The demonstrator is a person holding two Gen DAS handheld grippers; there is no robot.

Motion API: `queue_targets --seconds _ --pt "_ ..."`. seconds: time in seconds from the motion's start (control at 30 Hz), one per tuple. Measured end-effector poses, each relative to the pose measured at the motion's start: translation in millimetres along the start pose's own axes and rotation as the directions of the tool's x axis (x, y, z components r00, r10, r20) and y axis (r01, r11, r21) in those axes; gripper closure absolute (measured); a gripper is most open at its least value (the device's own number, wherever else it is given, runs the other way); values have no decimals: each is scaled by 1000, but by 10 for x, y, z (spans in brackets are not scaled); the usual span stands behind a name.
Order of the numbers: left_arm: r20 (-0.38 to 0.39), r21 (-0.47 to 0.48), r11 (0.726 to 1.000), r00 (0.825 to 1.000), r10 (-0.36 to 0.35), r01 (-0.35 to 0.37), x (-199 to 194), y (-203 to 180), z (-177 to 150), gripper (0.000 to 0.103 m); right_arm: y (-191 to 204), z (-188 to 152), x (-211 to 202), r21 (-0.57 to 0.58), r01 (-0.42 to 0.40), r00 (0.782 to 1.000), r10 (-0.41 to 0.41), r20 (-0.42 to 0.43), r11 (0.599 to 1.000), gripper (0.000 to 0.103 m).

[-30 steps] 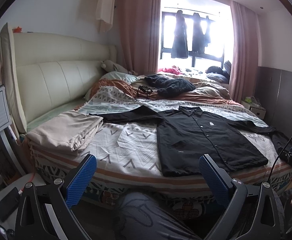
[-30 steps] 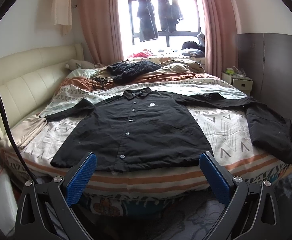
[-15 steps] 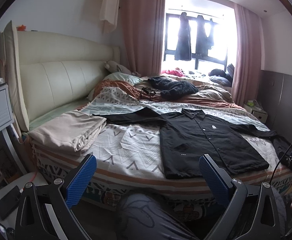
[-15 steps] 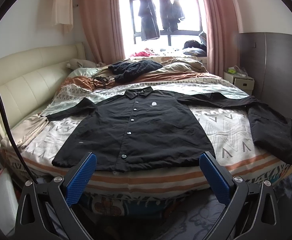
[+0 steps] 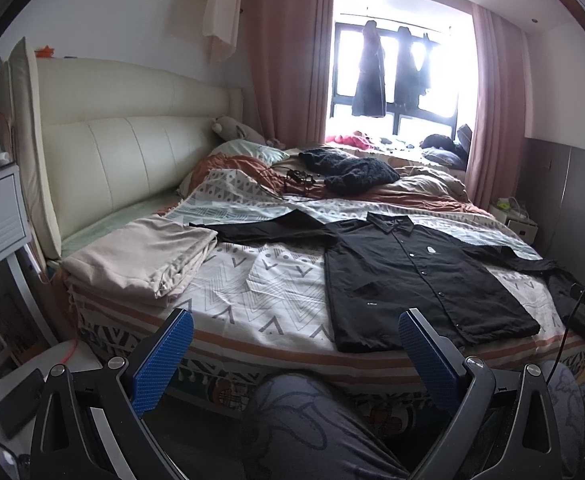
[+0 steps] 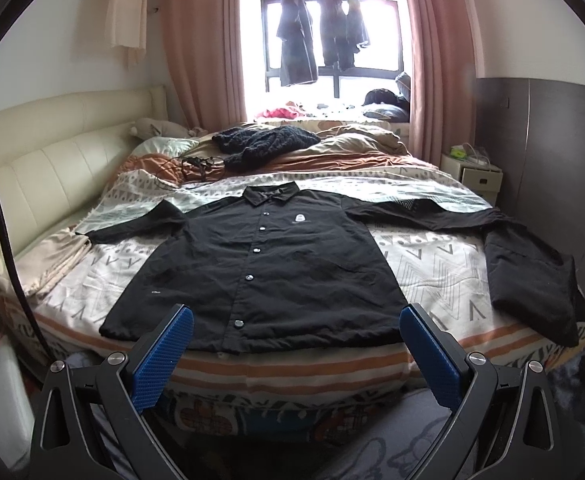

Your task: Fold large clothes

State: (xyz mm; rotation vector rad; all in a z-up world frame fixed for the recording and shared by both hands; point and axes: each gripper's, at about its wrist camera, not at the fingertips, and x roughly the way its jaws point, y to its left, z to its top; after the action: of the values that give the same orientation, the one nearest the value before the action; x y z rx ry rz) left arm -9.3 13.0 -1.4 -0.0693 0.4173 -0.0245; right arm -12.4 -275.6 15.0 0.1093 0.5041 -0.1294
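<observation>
A black button-up shirt (image 6: pixel 264 272) lies flat, front up, on the patterned bed cover (image 6: pixel 432 276), sleeves spread left and right. In the left wrist view the shirt (image 5: pixel 420 276) lies right of centre. My left gripper (image 5: pixel 292 344) is open and empty, held before the bed's near edge, left of the shirt's hem. My right gripper (image 6: pixel 296 340) is open and empty, just in front of the shirt's hem, centred on it.
A folded beige cloth (image 5: pixel 140 256) lies at the bed's near left. A folded black garment (image 6: pixel 532 276) lies at the bed's right edge. A dark knit pile (image 6: pixel 264 144) and cables sit farther back. A nightstand (image 6: pixel 476 176) stands right. The person's leg (image 5: pixel 312 432) is below.
Both grippers have crept slightly toward the bed; the left view has tilted a little to the left. Nothing on the bed has moved.
</observation>
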Motion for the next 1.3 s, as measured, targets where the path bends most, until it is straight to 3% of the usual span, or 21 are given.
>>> queue_targets --seconds 0.27,0.53,0.93,1.3 --pt "2 16 999 999 -40 40 -47 -82 85 0 -210 68 -118 114 -2 999 7 -46 993 0" --pt "20 25 998 998 -59 58 -138 -200 142 1 -523 52 -327 196 6 1000 -2 -20 981 0" --pt "7 -4 999 999 -49 49 65 -175 208 0 -435 43 -321 103 -8 1000 5 29 995 0" --pt "-63 -8 1000 998 17 -17 925 -102 590 1 -230 357 286 10 -44 999 44 18 999 0"
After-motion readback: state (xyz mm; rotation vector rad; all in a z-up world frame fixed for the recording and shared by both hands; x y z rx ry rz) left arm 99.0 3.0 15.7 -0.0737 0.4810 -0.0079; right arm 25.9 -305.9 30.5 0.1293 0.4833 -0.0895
